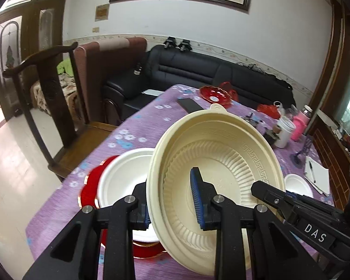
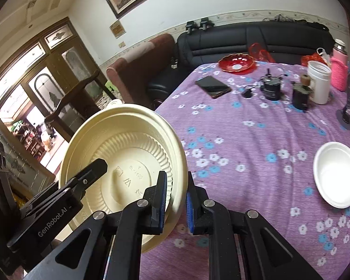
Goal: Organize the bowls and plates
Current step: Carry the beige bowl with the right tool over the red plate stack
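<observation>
A large cream plastic bowl (image 1: 221, 163) is held tilted above the purple tablecloth, with a gripper on each side of its rim. My left gripper (image 1: 172, 200) is shut on its left rim. My right gripper (image 2: 175, 200) is shut on the opposite rim, and the bowl's inside (image 2: 128, 154) shows in that view. Below the bowl, a white bowl (image 1: 126, 175) sits on a red plate (image 1: 91, 189). A small white bowl (image 2: 338, 175) lies on the cloth to the right. It also shows in the left wrist view (image 1: 297, 184).
A red glass dish (image 2: 236, 63), a phone (image 2: 212, 86), a white cup (image 2: 318, 81), a pink bottle (image 2: 339, 70) and small dark items stand at the table's far end. A notebook with pen (image 1: 316, 175) lies right. A wooden chair (image 1: 51, 107) and black sofa (image 1: 198, 70) stand beyond.
</observation>
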`<state>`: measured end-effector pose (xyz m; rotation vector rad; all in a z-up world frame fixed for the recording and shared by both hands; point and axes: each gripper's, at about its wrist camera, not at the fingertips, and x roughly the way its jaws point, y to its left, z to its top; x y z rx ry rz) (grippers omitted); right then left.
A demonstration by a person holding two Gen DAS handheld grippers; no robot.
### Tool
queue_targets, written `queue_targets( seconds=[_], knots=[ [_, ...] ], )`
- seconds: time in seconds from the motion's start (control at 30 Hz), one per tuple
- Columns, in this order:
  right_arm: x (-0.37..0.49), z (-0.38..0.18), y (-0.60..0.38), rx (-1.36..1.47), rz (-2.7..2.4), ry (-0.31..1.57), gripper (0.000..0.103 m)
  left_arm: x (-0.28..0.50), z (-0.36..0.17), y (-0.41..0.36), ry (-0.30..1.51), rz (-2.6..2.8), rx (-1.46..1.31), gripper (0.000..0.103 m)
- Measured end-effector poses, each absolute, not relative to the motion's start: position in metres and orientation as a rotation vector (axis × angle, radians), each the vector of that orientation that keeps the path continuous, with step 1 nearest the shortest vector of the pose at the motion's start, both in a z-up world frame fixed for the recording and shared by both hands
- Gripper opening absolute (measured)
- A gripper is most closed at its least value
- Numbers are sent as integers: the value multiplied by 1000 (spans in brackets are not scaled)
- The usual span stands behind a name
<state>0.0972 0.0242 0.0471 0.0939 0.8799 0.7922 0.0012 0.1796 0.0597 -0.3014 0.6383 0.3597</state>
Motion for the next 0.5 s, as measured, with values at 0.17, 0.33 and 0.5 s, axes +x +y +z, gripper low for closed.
queue_targets(
  seconds=[0.17, 0.33, 0.5],
  knots=[
    [97, 42, 50, 74, 810, 895, 16, -4, 55, 197, 632, 396, -296, 27],
    [97, 33, 76, 53, 825, 917, 16, -5, 47, 221, 648, 420, -314, 27],
    [96, 27, 98, 22, 829, 929, 16, -6, 36, 239, 666, 437, -333, 27]
  ],
)
